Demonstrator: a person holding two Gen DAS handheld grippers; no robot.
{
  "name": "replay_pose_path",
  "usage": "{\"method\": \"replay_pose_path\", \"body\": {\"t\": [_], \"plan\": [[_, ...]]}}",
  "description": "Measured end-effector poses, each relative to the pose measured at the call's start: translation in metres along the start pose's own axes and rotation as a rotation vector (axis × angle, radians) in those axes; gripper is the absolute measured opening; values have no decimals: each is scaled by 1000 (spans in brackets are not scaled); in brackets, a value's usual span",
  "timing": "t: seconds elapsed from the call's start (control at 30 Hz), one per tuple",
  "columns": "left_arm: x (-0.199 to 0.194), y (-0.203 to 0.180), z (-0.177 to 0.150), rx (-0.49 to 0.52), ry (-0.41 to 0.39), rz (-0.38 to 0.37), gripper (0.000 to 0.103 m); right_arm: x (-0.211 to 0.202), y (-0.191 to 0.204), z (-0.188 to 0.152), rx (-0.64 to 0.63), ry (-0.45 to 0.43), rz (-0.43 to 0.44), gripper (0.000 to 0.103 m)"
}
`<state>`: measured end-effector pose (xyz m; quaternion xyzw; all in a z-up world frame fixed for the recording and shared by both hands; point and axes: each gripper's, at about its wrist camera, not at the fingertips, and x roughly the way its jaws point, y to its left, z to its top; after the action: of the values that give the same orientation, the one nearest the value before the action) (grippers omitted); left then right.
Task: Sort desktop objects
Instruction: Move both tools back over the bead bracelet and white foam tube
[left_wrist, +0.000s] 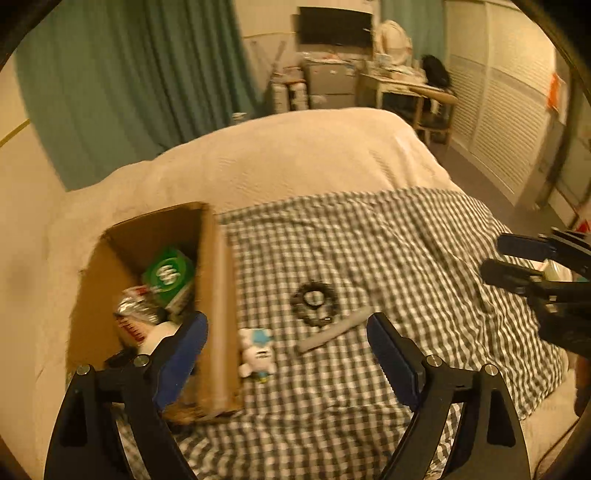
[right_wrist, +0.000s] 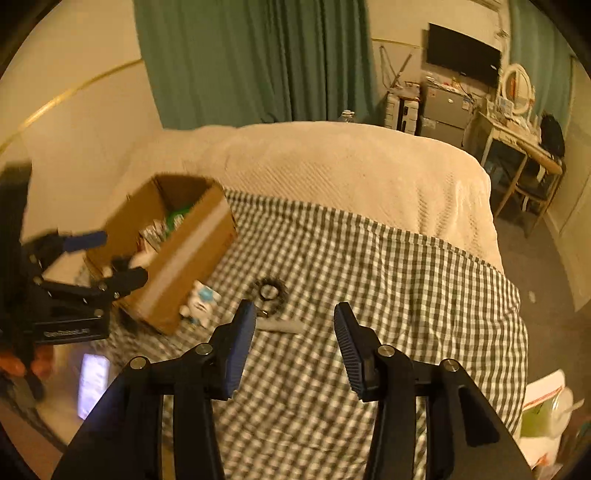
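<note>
An open cardboard box (left_wrist: 218, 295) (right_wrist: 184, 258) stands on the left of a checked cloth (left_wrist: 406, 258) and holds a green packet (left_wrist: 170, 273), a foil packet and other items. Beside the box lies a white and blue plush toy (left_wrist: 256, 354) (right_wrist: 201, 299). Right of the toy are a black frilly ring (left_wrist: 314, 299) (right_wrist: 269, 290) and a grey stick (left_wrist: 336, 328) (right_wrist: 280, 326). My left gripper (left_wrist: 288, 328) (right_wrist: 122, 256) is open wide at the box's near corner, holding nothing. My right gripper (right_wrist: 294, 310) (left_wrist: 496, 256) is open and holds nothing, above the cloth right of the stick.
The cloth lies on a cream bedspread (left_wrist: 295, 158) with a green curtain (left_wrist: 129, 92) behind. A lit phone screen (right_wrist: 92, 384) lies at the near left. A bag (right_wrist: 546, 406) sits by the bed's right edge, and a desk (right_wrist: 517, 147) stands at the far right.
</note>
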<state>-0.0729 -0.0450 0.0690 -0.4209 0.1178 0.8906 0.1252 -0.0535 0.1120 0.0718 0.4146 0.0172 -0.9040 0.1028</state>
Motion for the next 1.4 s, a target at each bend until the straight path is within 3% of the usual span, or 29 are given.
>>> {"method": "replay_pose_path", "body": {"t": [0.23,0.4,0.57,0.67,0.93,1.13,1.4], "plan": [[65,-14,-7,-1,69,-49,91,56,-27,-18,57,39,54,44],[105,-8,-16,-25,100,-133,91,91,-32,-28,51,72,56,44],[127,-27,-27,163,64,-114,91,124,-35,-35,82,122,79,44],[140,-31,-34,219,83,-92,91,136,-33,-33,86,138,84,44],[156,-3,-40,78,155,-109,91,154,-7,-31,32,166,81,44],[163,-4,-39,78,185,-100,91,150,5,-29,5,168,74,44],[177,3,-34,-7,227,-113,91,146,-8,-37,36,183,62,45]]}}
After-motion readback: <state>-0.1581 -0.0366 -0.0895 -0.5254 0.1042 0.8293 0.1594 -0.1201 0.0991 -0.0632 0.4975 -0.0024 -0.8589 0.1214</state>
